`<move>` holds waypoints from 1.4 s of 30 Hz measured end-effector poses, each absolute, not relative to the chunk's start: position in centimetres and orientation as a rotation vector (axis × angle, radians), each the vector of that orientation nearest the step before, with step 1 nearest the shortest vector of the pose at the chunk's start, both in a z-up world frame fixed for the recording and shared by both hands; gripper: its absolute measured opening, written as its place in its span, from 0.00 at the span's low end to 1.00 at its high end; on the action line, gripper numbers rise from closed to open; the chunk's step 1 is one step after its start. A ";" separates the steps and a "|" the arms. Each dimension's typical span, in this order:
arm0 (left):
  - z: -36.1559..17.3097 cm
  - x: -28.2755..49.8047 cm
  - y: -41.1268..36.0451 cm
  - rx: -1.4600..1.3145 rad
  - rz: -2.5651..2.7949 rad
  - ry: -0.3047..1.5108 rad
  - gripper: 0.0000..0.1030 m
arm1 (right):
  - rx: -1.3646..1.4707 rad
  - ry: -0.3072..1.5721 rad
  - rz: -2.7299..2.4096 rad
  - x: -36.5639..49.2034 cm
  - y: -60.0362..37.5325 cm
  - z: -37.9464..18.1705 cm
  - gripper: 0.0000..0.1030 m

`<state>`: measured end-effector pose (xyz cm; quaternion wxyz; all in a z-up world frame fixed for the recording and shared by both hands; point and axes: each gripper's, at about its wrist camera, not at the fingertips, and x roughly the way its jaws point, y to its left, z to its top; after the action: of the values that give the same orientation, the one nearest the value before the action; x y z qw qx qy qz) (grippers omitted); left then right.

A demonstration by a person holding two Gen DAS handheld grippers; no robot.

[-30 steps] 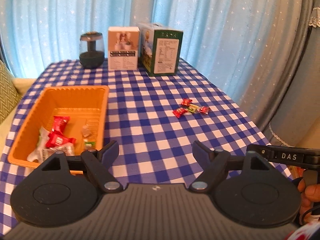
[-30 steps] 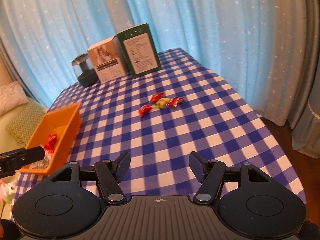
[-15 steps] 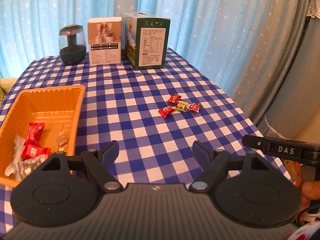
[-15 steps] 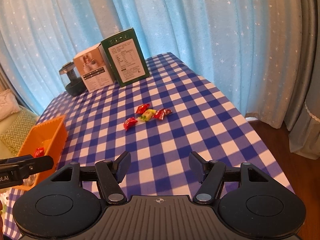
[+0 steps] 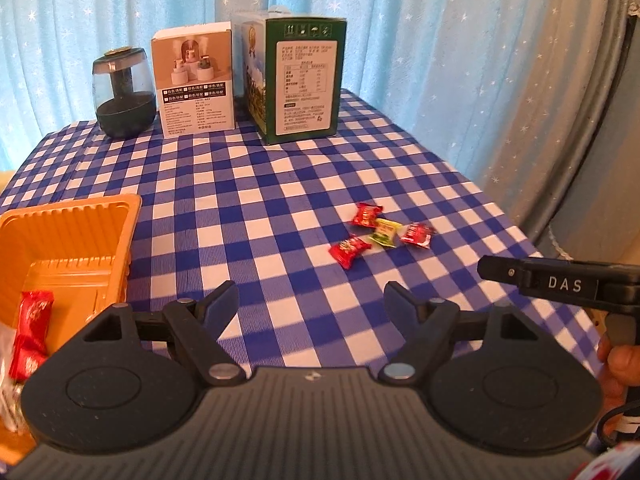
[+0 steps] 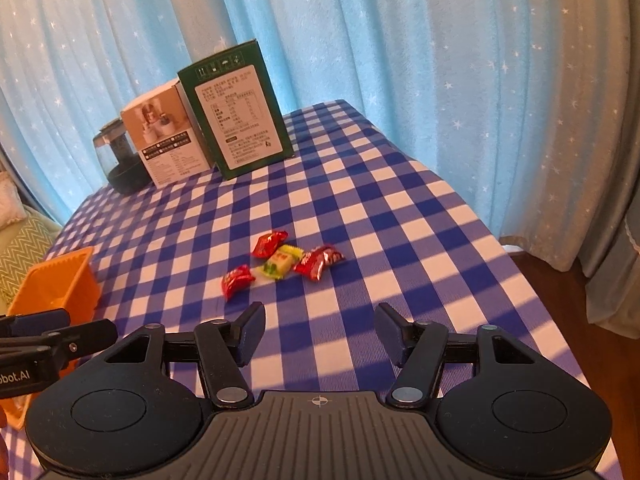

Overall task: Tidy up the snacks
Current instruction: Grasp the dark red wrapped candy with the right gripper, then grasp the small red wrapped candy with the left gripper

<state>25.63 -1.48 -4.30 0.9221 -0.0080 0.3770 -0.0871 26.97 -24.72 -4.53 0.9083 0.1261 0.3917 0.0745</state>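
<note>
Four wrapped candies, three red and one yellow-green, lay together on the worktop, not yet collected. Some wrapped snacks were already inside the orange tray at the left side, so I judged the task partly done, with these four left. My right tool was near the candies, its jaws closing but with nothing between them. My left tool stood apart and empty. The worktop carried a blue-and-white checked cloth; at its far edge stood a green box, a white box and a dark jar, before blue curtains with small stars.
</note>
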 end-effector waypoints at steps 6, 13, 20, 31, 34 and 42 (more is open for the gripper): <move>-6.1 28.1 -1.2 -0.025 -0.177 0.785 0.73 | 0.258 0.820 0.161 30.7 -24.3 -6.7 0.54; -8.3 29.7 -0.7 -0.061 -0.159 0.807 0.71 | 0.276 0.855 0.182 34.6 -23.9 -9.0 0.44; -9.8 30.8 -1.2 -0.078 -0.169 0.821 0.71 | 0.291 0.869 0.175 37.4 -24.0 -10.5 0.35; -10.7 31.7 -1.4 -0.080 -0.164 0.832 0.71 | 0.092 0.861 0.188 38.0 -21.9 -11.1 0.26; -10.8 32.0 -1.7 -0.072 -0.167 0.829 0.71 | -0.004 0.857 0.198 37.4 -21.2 -11.3 0.26; -10.7 32.9 -2.5 -0.024 -0.186 0.803 0.71 | -0.071 0.850 0.215 36.7 -21.0 -11.5 0.26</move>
<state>32.93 -2.50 -10.67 0.9161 -0.0115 0.3904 -0.0903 36.74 -20.99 -11.51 0.9048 -0.0346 0.4115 0.1040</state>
